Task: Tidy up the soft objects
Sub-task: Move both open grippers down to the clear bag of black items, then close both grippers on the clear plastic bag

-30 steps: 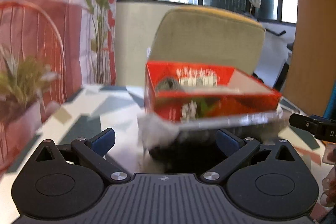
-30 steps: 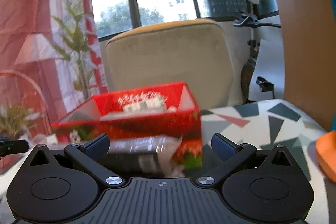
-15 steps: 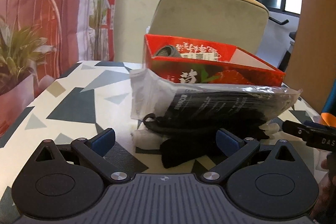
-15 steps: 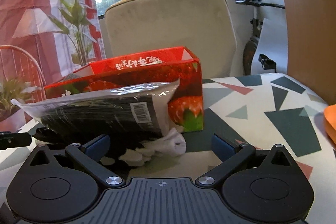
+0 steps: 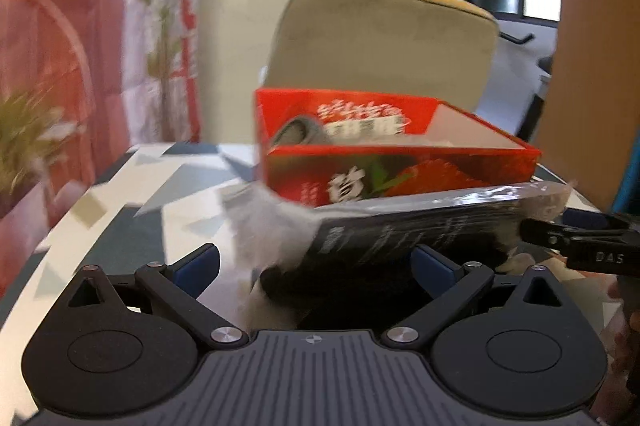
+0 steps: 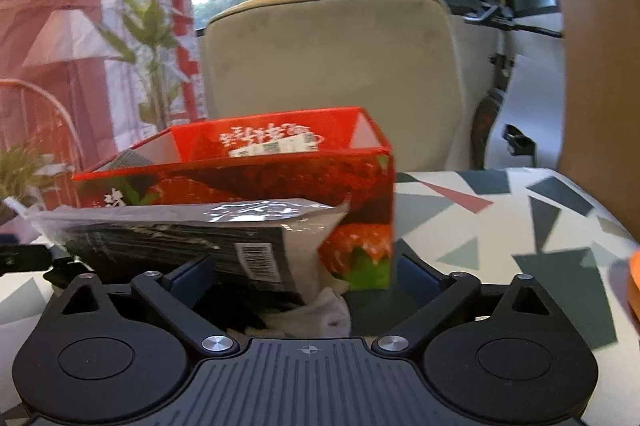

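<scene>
Both grippers, left and right, are standing open around the bagged pack lying before the red box, the right's jaws narrowing slightly; next, probably closing and lifting it in.

Left hand-held gripper: black ribbed body, blue finger pads, silver screws.

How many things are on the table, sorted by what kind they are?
Red box: 1
Plastic packet of black stuff: 1
Loose white cloth: 1
Loose black cloth: 1
Total: 4
</scene>
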`<action>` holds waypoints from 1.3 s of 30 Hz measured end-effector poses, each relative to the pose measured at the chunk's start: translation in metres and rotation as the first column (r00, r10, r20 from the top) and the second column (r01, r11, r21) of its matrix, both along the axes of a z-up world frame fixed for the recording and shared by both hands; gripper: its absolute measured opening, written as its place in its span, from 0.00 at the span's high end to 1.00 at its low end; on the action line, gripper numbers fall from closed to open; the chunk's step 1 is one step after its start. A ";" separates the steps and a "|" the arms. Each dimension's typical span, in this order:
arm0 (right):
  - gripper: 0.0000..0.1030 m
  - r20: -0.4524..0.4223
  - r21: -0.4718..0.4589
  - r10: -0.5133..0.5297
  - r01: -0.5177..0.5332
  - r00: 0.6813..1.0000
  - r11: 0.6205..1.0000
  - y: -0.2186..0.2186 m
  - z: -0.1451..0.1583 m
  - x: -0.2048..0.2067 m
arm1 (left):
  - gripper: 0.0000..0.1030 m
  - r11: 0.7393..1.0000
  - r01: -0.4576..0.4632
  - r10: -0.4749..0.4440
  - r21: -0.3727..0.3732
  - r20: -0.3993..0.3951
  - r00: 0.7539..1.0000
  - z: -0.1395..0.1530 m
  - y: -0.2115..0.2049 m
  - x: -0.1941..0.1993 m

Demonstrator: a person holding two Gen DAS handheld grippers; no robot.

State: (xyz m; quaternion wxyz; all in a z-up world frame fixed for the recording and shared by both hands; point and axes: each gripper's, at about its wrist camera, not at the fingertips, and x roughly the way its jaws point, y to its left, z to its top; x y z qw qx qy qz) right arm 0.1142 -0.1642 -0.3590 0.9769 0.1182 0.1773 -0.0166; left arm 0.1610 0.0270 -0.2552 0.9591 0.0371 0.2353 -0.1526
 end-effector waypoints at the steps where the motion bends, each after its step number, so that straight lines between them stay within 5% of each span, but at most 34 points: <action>1: 0.10 0.003 -0.004 0.019 -0.019 1.000 1.000 0.001 0.002 0.003 | 0.12 1.000 0.021 -0.021 0.005 0.010 1.000 0.001 -0.003 0.002; 4: 0.13 0.014 -0.018 0.064 -0.063 0.998 0.998 0.001 0.008 0.012 | 0.20 0.998 0.050 -0.051 0.035 0.018 0.999 0.006 -0.010 0.013; 14: 0.21 0.011 0.015 0.108 -0.108 0.994 0.994 -0.001 0.022 0.032 | 0.16 0.999 -0.034 0.034 -0.024 -0.010 0.999 0.000 0.010 0.033; 21: 0.24 -0.001 0.024 0.116 -0.116 0.993 0.993 0.000 0.020 0.040 | 0.10 0.996 0.079 -0.079 -0.028 0.002 0.997 0.009 0.001 0.052; 27: 0.25 0.000 0.038 0.114 -0.114 0.993 0.993 0.000 0.023 0.046 | 0.11 0.994 0.076 -0.077 -0.072 -0.011 0.997 0.003 0.000 0.054; 31: 0.27 0.005 0.042 0.120 -0.120 0.993 0.992 0.003 0.026 0.050 | 0.22 0.996 0.062 -0.063 -0.064 -0.017 0.998 0.003 -0.004 0.049; 36: 0.40 0.026 0.100 0.056 -0.058 0.998 0.993 0.009 0.030 0.043 | 0.30 0.983 0.004 -0.015 -0.184 -0.055 0.998 0.012 0.007 0.039; 39: 0.42 0.045 0.085 0.057 -0.061 0.997 0.995 0.017 0.034 0.032 | 0.34 0.988 0.005 -0.011 -0.152 -0.041 0.999 0.014 0.007 0.029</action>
